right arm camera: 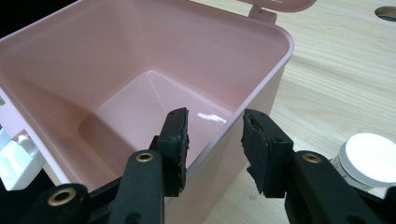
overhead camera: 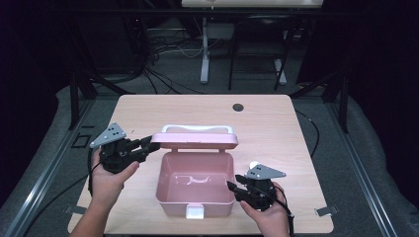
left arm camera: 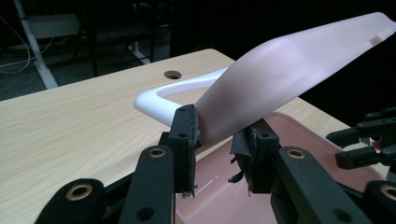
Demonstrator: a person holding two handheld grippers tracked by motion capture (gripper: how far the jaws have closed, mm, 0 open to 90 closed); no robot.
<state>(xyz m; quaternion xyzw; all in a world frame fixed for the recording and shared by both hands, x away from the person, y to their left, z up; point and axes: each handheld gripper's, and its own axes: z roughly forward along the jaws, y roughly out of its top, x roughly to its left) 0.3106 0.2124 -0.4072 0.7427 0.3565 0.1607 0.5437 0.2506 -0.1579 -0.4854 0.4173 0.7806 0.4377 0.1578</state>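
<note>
A pink plastic box stands open on the wooden table, with a white latch at its front. Its lid is swung up at the back, and a white handle sticks out behind it. My left gripper is at the lid's left corner. In the left gripper view that corner lies between the jaws, which stand apart. My right gripper straddles the box's right wall, one pad inside and the other outside, neither touching.
A small white round cap lies on the table just right of the box, beside my right gripper. A dark round hole is set in the table near its far edge. Desk legs and cables stand on the floor beyond.
</note>
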